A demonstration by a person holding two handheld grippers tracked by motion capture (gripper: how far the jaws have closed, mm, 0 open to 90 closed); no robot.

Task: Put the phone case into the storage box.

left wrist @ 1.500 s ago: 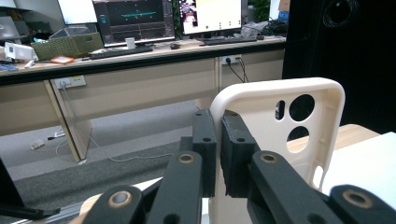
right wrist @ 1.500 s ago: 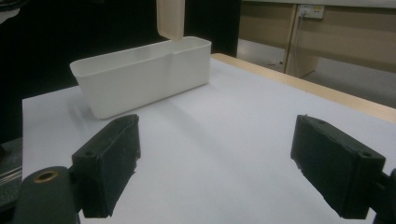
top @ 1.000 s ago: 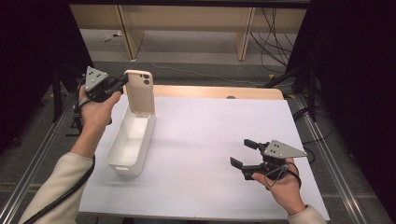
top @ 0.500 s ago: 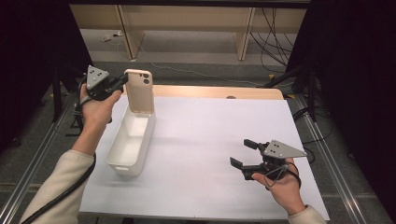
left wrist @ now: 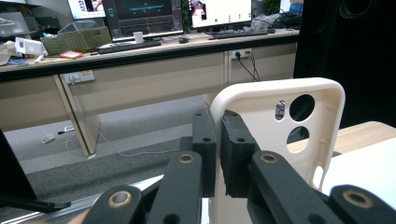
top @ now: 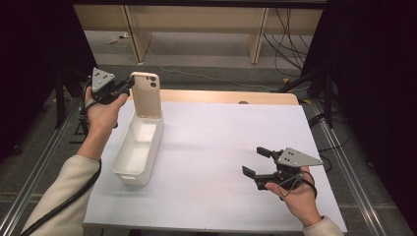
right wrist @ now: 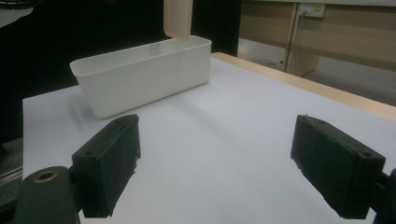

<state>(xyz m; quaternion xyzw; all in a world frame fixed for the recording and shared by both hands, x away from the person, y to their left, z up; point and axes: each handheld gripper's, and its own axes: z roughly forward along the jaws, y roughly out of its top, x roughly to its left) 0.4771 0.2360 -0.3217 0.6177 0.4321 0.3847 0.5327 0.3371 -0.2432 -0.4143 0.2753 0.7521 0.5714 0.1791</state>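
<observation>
A cream phone case stands upright over the far end of a white oblong bin. My left gripper is shut on the case's edge. In the left gripper view the two black jaws pinch the rim of the phone case beside its camera holes. My right gripper rests low over the white sheet at the front right, open and holding nothing. The right gripper view looks between its wide-apart jaws at the bin and the lower end of the phone case hanging just above the bin's far end.
The white sheet covers most of the wooden table. Metal rails run along both table sides. Cables lie on the floor behind. A desk with monitors stands far off in the left gripper view.
The phone case in my left gripper has shifted very slightly; the right gripper has stayed where it was.
</observation>
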